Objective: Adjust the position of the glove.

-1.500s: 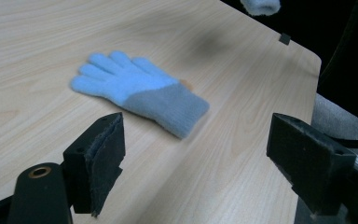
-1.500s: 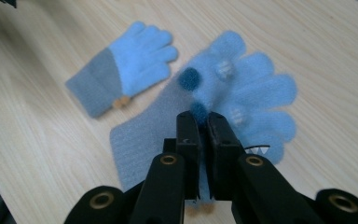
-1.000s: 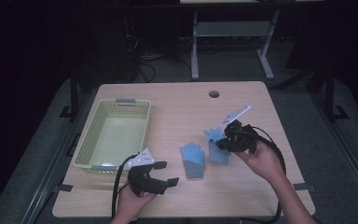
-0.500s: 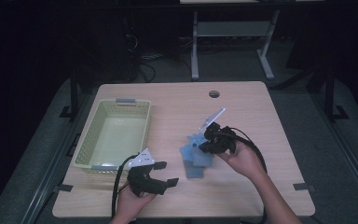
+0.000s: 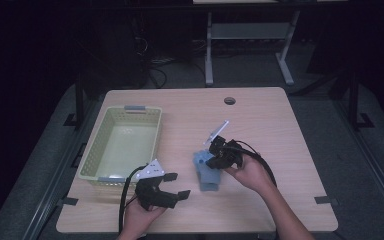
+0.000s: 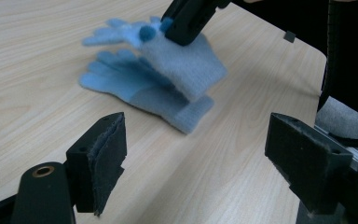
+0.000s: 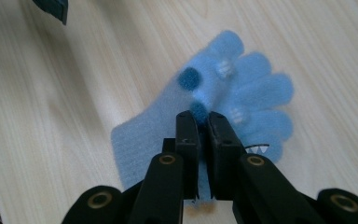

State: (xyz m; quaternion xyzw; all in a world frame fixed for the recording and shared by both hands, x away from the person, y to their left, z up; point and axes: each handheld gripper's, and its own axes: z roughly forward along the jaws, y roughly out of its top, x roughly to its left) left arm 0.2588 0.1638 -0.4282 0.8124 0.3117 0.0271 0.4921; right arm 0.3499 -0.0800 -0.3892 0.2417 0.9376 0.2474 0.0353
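Two light blue knit gloves meet near the table's middle. One glove lies flat on the wood, its cuff towards the person. My right gripper is shut on the second glove, which has dark blue dots, and holds it so that it rests partly on top of the flat one. My left gripper hovers near the front edge, left of the gloves. It is open, its pads wide apart with nothing between them, and it faces the gloves.
A pale green plastic basket stands at the table's left side, just behind the left gripper. A round cable hole sits near the far edge. Bare wood lies to the right and behind the gloves.
The right gripper has moved left and down with its glove, bringing it onto the glove that lies on the table. The left gripper has kept still.
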